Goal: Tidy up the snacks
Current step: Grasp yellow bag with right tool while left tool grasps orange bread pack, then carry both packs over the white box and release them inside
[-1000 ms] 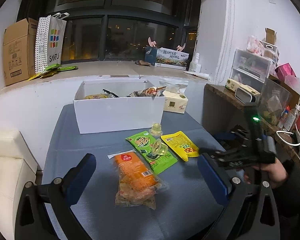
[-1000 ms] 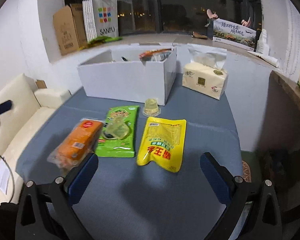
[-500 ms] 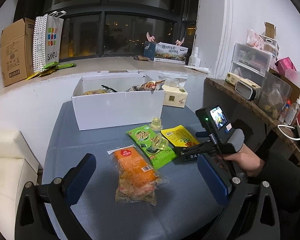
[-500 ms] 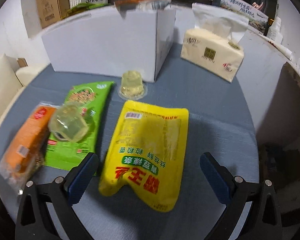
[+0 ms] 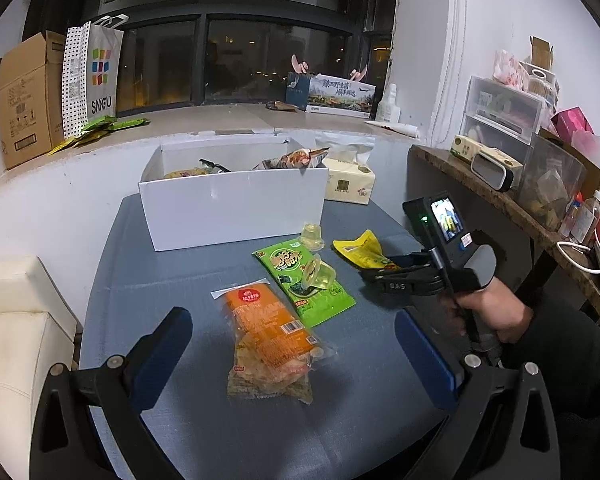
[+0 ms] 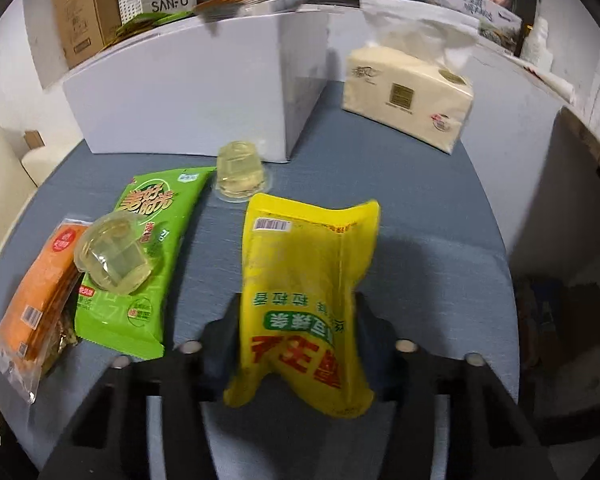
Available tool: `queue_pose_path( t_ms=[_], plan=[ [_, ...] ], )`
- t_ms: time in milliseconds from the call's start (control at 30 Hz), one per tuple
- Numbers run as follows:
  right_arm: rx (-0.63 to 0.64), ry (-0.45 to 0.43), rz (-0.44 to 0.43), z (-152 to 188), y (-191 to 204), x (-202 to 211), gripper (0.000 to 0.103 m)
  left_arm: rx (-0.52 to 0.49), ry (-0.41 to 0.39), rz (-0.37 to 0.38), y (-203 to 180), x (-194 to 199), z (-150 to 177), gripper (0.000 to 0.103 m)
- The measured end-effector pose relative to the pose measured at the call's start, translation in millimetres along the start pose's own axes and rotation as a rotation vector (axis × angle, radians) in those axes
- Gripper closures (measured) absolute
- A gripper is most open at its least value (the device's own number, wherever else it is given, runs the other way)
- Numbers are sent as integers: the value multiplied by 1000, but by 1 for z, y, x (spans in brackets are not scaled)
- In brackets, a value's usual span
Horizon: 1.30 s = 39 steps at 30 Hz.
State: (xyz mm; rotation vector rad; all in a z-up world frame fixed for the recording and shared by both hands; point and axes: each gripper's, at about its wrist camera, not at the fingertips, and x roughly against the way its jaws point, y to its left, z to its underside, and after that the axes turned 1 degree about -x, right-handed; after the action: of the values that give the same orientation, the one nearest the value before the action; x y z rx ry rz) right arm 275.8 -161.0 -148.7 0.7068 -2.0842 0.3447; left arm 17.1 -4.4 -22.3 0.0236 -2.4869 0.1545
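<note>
- Right wrist view shows the right gripper [image 6: 300, 344] with its fingers clenched on the near end of the yellow pouch [image 6: 308, 280], whose far end seems raised off the bench [image 6: 420, 200].
- Left gripper [image 5: 296, 344] hovers released above the orange packet [image 5: 268, 328].
- Step in hand, I judge: picking up the pouch. Next it must travel over the wall of the white box [image 5: 236, 208] and be let go inside.

Both wrist views share the table [image 5: 148, 280], right closer.
</note>
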Motion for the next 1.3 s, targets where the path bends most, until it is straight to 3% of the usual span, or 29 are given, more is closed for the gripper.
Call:
queue_pose_path(
  t_ms=[233,467,567,800,867,933,967,1033,1133,1300],
  plan=[
    [-51,-33,-66,10,-11,23,61,5,55,4,4,-21,1,0],
    [-65,-149,-121,28,-5,89,62,53,228,-40,15,-97,6,0],
    [-54,-195,-125,37,3,116,61,66,303,-113,20,-133,3,0],
    [-14,-223,-119,50,16,145,61,68,399,-168,27,-185,9,0],
    [-12,-215,-129,52,18,141,61,96,400,-129,31,-186,10,10],
    [-6,-208,-123,54,20,139,61,72,391,-104,29,-181,9,37],
    [-5,-205,-127,56,20,139,61,56,389,-103,27,-179,9,41],
    [-4,-198,-133,57,22,137,61,67,361,-58,30,-170,7,66],
    [3,-195,-137,57,24,135,61,106,308,28,37,-148,4,79],
    [18,-187,-139,57,29,134,61,83,212,109,40,-105,-2,86]
  ],
)
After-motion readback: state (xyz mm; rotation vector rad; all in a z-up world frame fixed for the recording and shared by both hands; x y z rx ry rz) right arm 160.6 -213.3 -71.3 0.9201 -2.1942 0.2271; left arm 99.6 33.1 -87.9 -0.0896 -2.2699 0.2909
